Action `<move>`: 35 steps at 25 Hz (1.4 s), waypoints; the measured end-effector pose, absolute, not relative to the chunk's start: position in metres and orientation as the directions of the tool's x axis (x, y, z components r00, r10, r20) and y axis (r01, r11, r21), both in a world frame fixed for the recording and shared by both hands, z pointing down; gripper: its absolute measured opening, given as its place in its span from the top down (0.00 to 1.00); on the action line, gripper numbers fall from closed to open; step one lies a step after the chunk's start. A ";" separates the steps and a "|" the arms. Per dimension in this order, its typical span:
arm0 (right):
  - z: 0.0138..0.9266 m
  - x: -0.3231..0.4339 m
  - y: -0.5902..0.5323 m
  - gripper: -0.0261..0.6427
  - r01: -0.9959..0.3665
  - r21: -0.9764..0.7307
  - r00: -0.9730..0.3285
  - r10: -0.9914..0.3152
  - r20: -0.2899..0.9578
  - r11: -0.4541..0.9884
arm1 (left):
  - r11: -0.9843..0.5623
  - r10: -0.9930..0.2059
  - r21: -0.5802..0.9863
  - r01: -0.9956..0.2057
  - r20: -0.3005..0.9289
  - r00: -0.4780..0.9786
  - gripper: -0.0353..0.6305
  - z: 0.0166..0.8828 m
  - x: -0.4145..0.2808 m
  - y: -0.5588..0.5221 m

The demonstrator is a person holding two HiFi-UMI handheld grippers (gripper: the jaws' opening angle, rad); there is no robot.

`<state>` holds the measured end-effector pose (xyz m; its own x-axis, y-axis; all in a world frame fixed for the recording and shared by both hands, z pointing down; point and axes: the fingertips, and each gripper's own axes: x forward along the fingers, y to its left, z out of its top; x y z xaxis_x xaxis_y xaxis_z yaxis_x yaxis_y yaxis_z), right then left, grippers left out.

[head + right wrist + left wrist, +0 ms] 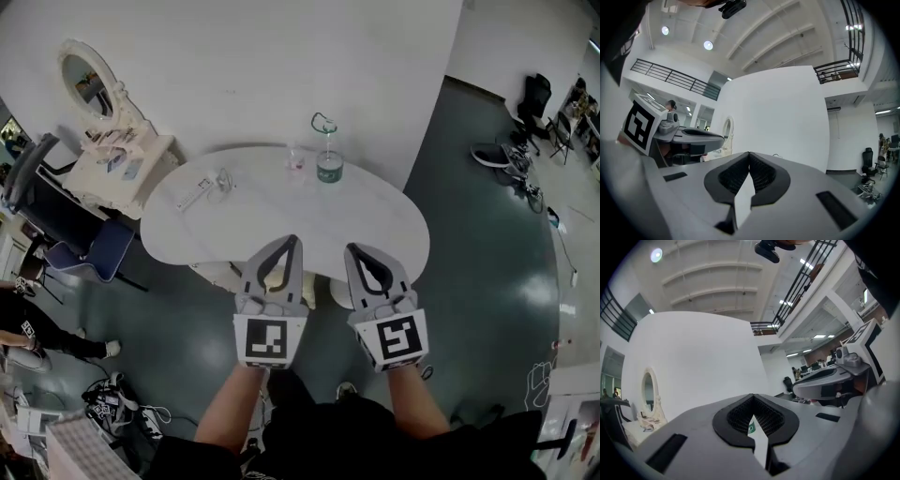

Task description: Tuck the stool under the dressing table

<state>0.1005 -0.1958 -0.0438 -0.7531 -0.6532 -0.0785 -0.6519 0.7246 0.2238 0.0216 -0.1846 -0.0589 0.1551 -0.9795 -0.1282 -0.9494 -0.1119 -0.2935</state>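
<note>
Dressing table (122, 164), cream with an oval mirror (86, 82) on top, stands against the white wall at the far left of the head view, well apart from both tongs. A chair (98, 248) with a blue seat stands just in front of it, and I cannot tell whether that is the stool. The left gripper (294, 242) and right gripper (351, 249) are held side by side over the near edge of a round white table (375, 220) that carries a bottle (329, 166), each with its jaws pressed together on nothing.
</note>
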 end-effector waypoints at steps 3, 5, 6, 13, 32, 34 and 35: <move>-0.055 0.128 -0.173 0.95 -0.632 0.220 -0.772 -0.628 -0.098 0.743 | -0.072 -0.985 -0.281 -0.957 -0.130 0.113 0.94 -0.072 0.047 -0.154; -0.058 0.139 -0.157 0.95 -0.611 0.227 -0.790 -0.602 -0.119 0.758 | -0.061 -0.990 -0.283 -0.957 -0.105 0.095 0.94 -0.072 0.059 -0.136; -0.059 0.142 -0.150 0.95 -0.602 0.222 -0.798 -0.588 -0.129 0.767 | -0.058 -0.992 -0.282 -0.958 -0.096 0.088 0.94 -0.070 0.064 -0.128; -0.043 0.135 -0.100 0.95 -0.492 0.199 -0.870 -0.467 -0.158 0.848 | 0.034 -0.996 -0.269 -0.963 -0.085 -0.012 0.94 -0.047 0.071 -0.072; -0.048 0.142 -0.087 0.95 -0.490 0.181 -0.869 -0.462 -0.176 0.853 | 0.039 -0.996 -0.272 -0.961 -0.091 -0.015 0.94 -0.048 0.091 -0.059; -0.049 0.141 -0.089 0.95 -0.492 0.184 -0.868 -0.463 -0.180 0.851 | 0.039 -0.997 -0.269 -0.962 -0.073 -0.020 0.94 -0.045 0.088 -0.061; -0.050 0.141 -0.089 0.95 -0.491 0.187 -0.868 -0.461 -0.183 0.851 | 0.042 -0.997 -0.262 -0.964 -0.072 -0.024 0.94 -0.045 0.087 -0.062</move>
